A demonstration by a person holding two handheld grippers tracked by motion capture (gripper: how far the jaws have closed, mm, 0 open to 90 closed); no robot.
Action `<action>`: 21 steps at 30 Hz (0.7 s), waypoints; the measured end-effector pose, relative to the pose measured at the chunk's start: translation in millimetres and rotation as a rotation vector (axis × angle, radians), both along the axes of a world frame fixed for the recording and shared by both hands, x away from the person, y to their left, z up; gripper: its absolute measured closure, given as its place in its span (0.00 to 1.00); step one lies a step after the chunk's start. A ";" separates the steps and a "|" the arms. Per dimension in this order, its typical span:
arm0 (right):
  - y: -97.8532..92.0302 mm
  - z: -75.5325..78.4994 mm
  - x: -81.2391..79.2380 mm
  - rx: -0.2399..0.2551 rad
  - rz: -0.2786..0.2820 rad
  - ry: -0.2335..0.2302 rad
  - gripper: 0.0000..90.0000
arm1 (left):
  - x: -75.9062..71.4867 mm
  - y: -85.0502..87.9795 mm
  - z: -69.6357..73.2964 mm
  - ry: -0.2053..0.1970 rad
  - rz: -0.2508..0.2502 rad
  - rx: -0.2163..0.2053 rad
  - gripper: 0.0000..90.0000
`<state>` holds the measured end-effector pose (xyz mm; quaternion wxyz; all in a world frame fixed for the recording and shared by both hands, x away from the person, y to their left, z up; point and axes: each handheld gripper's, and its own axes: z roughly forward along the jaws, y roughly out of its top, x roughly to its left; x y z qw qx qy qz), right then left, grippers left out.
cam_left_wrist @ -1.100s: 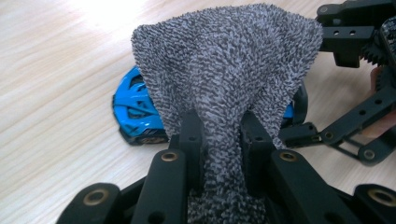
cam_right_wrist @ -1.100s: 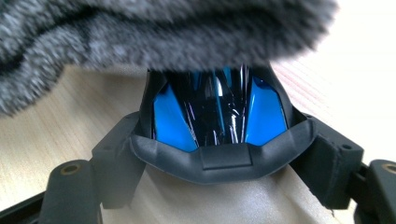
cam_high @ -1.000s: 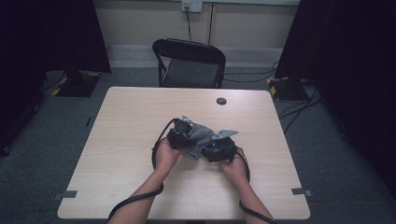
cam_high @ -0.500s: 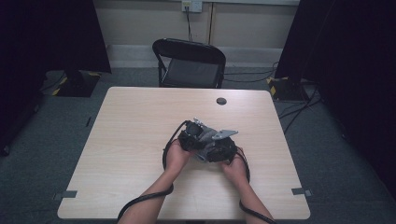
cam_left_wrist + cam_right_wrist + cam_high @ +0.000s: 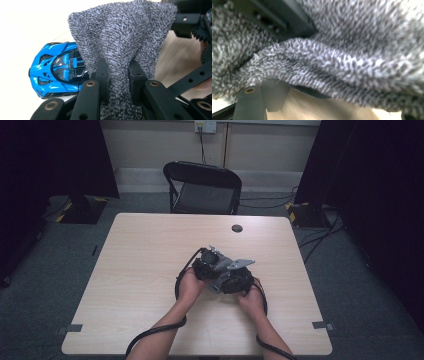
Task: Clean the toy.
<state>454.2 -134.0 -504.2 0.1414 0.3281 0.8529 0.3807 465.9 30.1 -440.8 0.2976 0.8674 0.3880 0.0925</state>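
A grey terry cloth (image 5: 120, 32) is bunched and pinched between the jaws of my left gripper (image 5: 118, 65), which is shut on it. Just left of the cloth, a blue toy sports car (image 5: 56, 70) lies on the table. In the high view both hands hold the grippers close together at the table's middle, the left gripper (image 5: 207, 262) touching or nearly touching the right gripper (image 5: 234, 279). In the right gripper view the same cloth (image 5: 342, 57) hangs across very close and blurred. One of its fingers (image 5: 249, 102) stands far out at the left, and the other is hidden.
The light wooden table (image 5: 140, 250) carries a small black round disc (image 5: 237, 228) near its far edge. A black folding chair (image 5: 202, 185) stands behind the table. Black cables (image 5: 150, 335) trail from the grippers along the forearms.
The left hand has moved to the right with the cloth, up against the right gripper. The right hand has stayed where it was.
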 end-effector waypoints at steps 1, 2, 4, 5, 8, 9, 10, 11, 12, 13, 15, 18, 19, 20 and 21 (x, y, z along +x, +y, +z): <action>0.0 0.0 -0.1 -0.001 -0.001 0.000 0.27 | 1.4 1.9 0.1 -0.001 -0.001 0.009 0.83; 0.0 0.0 -0.1 -0.001 -0.001 0.000 0.27 | 2.7 3.4 -0.2 0.003 0.002 0.006 0.83; 0.1 0.0 -0.2 0.000 -0.001 0.001 0.27 | 4.7 5.3 0.5 0.004 0.005 0.011 0.83; 0.1 0.0 -0.2 0.000 -0.001 0.001 0.27 | 6.7 6.4 1.4 0.001 0.012 0.027 0.83; 0.1 0.0 -0.2 0.000 -0.001 0.001 0.27 | 8.6 7.2 1.7 0.008 0.010 0.033 0.83; 0.1 0.0 -0.2 0.000 -0.002 0.001 0.27 | 10.4 7.1 1.7 0.011 0.018 0.038 0.83; 0.1 0.0 -0.2 0.000 -0.001 0.001 0.27 | 11.4 7.3 2.3 0.014 0.016 0.048 0.83; 0.1 0.0 -0.2 0.000 -0.002 0.002 0.27 | 11.4 7.3 2.3 0.014 0.016 0.048 0.83; 0.1 0.0 -0.3 0.000 -0.002 0.001 0.27 | 13.1 7.3 2.8 0.014 0.013 0.062 0.83; 0.1 0.0 -0.3 0.000 -0.002 0.001 0.27 | 13.7 7.4 3.0 0.017 0.022 0.064 0.83; 0.1 0.0 -0.3 0.000 -0.002 0.001 0.27 | 14.8 7.8 2.9 0.021 0.022 0.061 0.83; 0.1 0.0 -0.3 0.000 -0.002 0.002 0.27 | 18.9 11.5 2.0 0.030 0.039 0.058 0.83; 0.1 0.0 -0.4 0.000 -0.004 0.001 0.27 | 21.4 14.8 1.4 0.034 0.050 0.053 0.83; 0.1 0.0 -0.4 0.000 -0.004 0.001 0.27 | 21.4 14.8 1.4 0.034 0.050 0.053 0.83; 0.1 0.0 -0.5 0.000 -0.004 0.001 0.27 | 23.5 17.4 0.6 0.039 0.058 0.049 0.83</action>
